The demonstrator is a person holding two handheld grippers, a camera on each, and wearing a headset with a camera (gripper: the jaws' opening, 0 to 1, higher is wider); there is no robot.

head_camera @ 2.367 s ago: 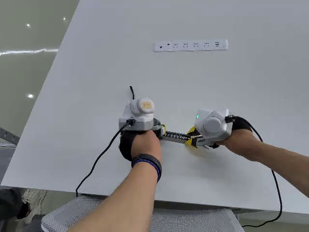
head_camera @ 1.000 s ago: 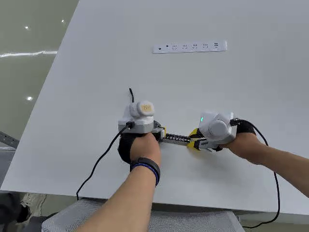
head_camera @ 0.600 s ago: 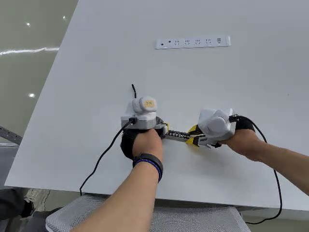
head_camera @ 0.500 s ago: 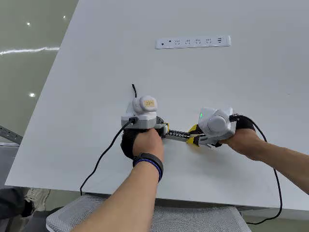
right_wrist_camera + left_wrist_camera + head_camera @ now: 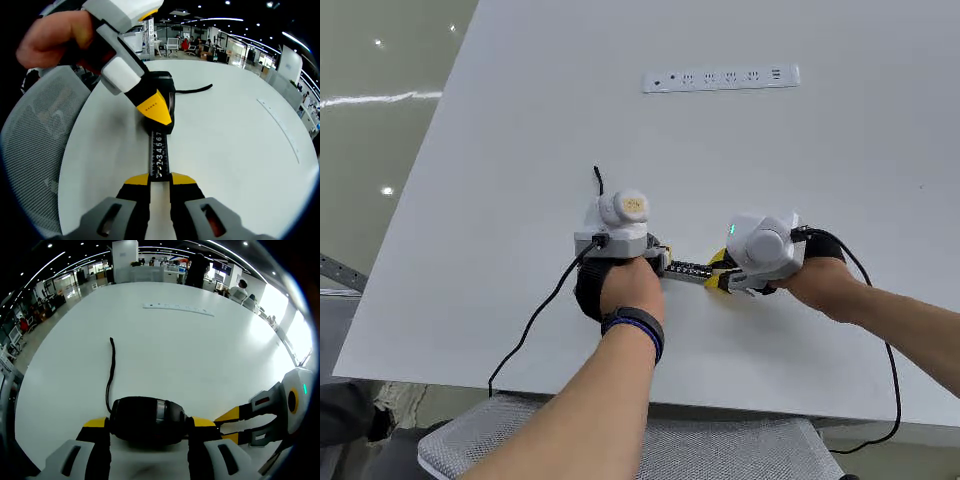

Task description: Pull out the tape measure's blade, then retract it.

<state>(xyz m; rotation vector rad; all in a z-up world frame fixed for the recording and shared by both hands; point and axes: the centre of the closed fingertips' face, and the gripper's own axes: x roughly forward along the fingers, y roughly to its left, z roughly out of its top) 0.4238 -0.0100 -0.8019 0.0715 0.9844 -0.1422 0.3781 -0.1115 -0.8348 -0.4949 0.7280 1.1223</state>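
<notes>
left gripper (image 5: 148, 424): jaws closed in on the case, one yellow tip pressed to each side.
right gripper (image 5: 159, 180): jaws all but together, yellow tips pinching the blade's free end.
case (image 5: 147, 416): black, sits on the table close to the near edge, about midway along it, clamped in the left jaws.
blade (image 5: 159, 150): a short length out, straight from case to right gripper, printed numbers face up; touching the table or just above it, cannot tell.
grippers: tips face each other, near but apart, the blade between them.
cord (image 5: 110, 365): black, thin, runs from the case across the table toward the far edge.
table (image 5: 520, 120): white, plain.
power strip (image 5: 721, 78): white, flat, toward the far edge, well apart from the case.
left hand (image 5: 628, 288): wrapped round the left gripper, dark band on the wrist.
right hand (image 5: 823, 284): holds the right gripper from the right side.
cable (image 5: 535, 322): black, from the left gripper over the near edge.
chair (image 5: 650, 450): grey mesh, just below the near edge.
</notes>
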